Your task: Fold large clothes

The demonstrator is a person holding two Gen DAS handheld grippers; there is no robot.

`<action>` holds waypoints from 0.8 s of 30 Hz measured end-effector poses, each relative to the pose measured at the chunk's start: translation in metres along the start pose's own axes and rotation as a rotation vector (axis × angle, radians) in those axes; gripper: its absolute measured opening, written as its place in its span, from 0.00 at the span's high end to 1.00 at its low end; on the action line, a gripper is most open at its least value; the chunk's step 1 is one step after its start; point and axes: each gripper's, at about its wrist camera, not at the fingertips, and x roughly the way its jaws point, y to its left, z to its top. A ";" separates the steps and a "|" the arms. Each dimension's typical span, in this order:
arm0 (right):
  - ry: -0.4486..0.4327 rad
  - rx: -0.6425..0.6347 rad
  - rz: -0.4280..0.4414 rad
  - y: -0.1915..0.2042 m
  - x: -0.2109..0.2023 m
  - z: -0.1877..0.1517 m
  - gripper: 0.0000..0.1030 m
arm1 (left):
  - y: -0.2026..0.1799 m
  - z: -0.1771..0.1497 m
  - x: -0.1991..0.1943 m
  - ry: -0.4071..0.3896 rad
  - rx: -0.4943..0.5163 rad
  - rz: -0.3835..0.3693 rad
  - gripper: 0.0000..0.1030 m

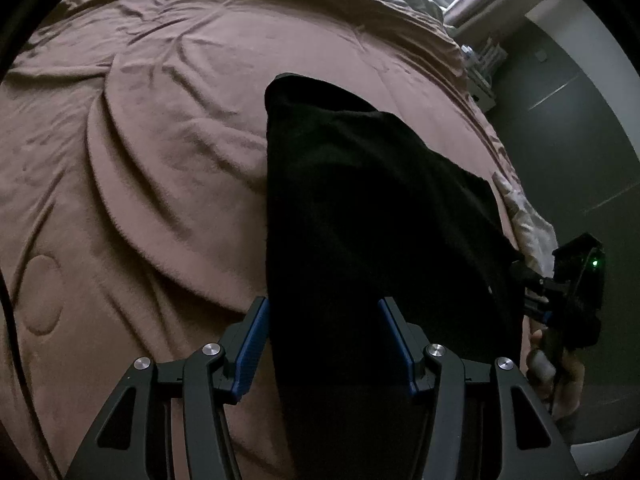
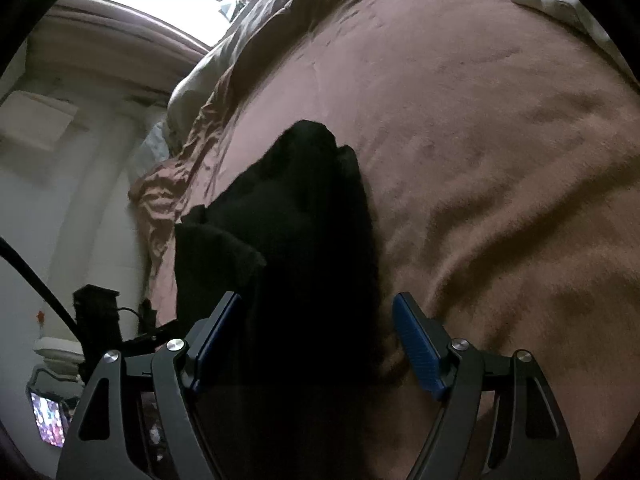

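Note:
A black garment (image 1: pixel 360 208) lies folded into a long strip on the brown bed blanket (image 1: pixel 152 168). My left gripper (image 1: pixel 324 312) is open, its blue pads on either side of the garment's near end, above the cloth. In the right wrist view the same garment (image 2: pixel 296 232) runs away from me. My right gripper (image 2: pixel 318 308) is open and straddles that end of it. The right gripper also shows in the left wrist view (image 1: pixel 568 292) at the far right, held by a hand at the bed's edge.
The blanket (image 2: pixel 500 168) is wrinkled with a folded-over flap at the left. A pale pillow (image 2: pixel 560 0) lies at the far right. Beyond the bed's edge are a grey wall (image 1: pixel 568 128), a curtain (image 2: pixel 112 40), and a lit phone screen (image 2: pixel 48 420).

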 end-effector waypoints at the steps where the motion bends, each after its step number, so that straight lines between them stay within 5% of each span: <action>1: 0.009 0.003 0.007 -0.003 0.003 0.000 0.26 | 0.000 0.001 0.001 -0.002 -0.003 -0.004 0.45; 11: 0.101 0.171 0.117 -0.033 0.013 -0.001 0.26 | 0.004 0.009 0.007 -0.018 -0.006 -0.019 0.45; 18: 0.081 0.177 0.155 -0.043 0.032 0.019 0.28 | 0.002 0.013 0.012 -0.021 -0.026 -0.012 0.45; 22: 0.089 0.165 0.121 -0.037 0.039 0.018 0.65 | 0.005 0.012 0.010 -0.027 -0.037 -0.020 0.45; 24: 0.072 0.143 0.106 -0.028 0.035 0.016 0.75 | 0.005 0.012 0.008 -0.035 -0.044 -0.018 0.51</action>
